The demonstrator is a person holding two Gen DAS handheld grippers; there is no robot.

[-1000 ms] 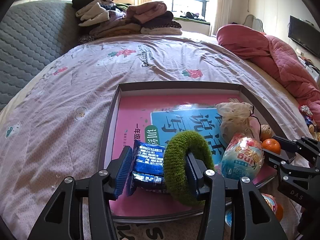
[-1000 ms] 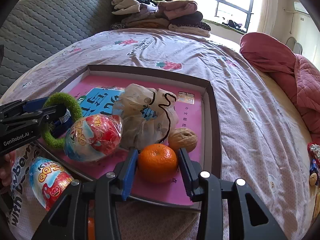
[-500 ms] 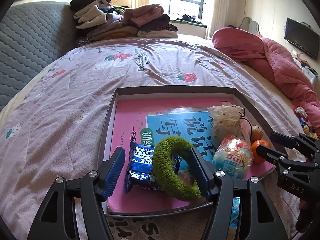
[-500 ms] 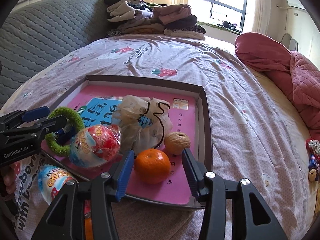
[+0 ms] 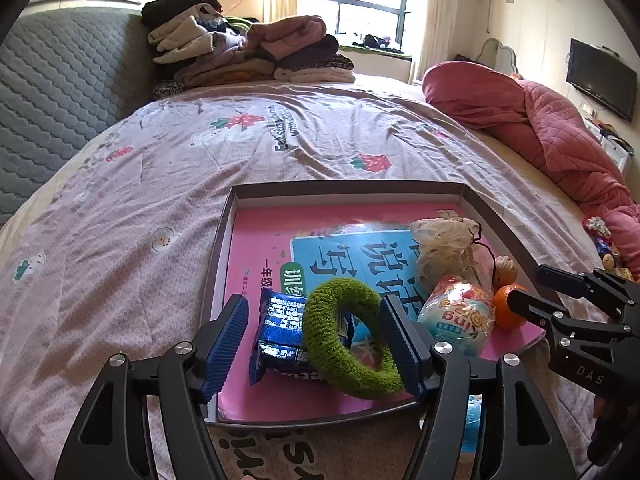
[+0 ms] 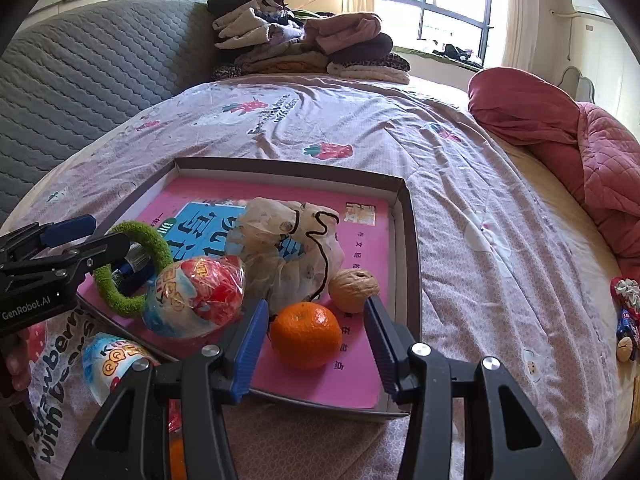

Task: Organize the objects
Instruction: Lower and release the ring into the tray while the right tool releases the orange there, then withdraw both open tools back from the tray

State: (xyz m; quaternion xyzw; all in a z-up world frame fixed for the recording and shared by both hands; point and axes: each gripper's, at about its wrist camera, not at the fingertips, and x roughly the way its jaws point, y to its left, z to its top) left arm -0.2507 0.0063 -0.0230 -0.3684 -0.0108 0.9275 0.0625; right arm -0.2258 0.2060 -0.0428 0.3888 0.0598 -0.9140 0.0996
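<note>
A shallow brown box [image 5: 344,190] lies on the bed with a pink book [image 5: 272,232] lining its floor. At its near edge a blue snack packet [image 5: 280,320] and a green fuzzy ring [image 5: 344,344] lie between the jaws of my left gripper [image 5: 313,308]. The jaws are opening and the left pad stands apart from the packet. My right gripper [image 6: 315,306] is open around an orange [image 6: 306,334], with a gap on each side. Beside it lie a walnut [image 6: 354,286], a wrapped toy egg [image 6: 196,296] and a crumpled plastic bag [image 6: 288,248].
A second toy egg [image 6: 108,360] lies on the sheet outside the box's near left corner. Folded clothes [image 5: 248,52] are piled at the grey headboard [image 6: 80,80]. A pink quilt [image 5: 540,128] is bunched on the right, with small toys [image 6: 626,320] near that edge.
My left jaws widened off the blue packet and green ring, and the ring now leans flatter. My right jaws spread away from the orange, which stays on the book.
</note>
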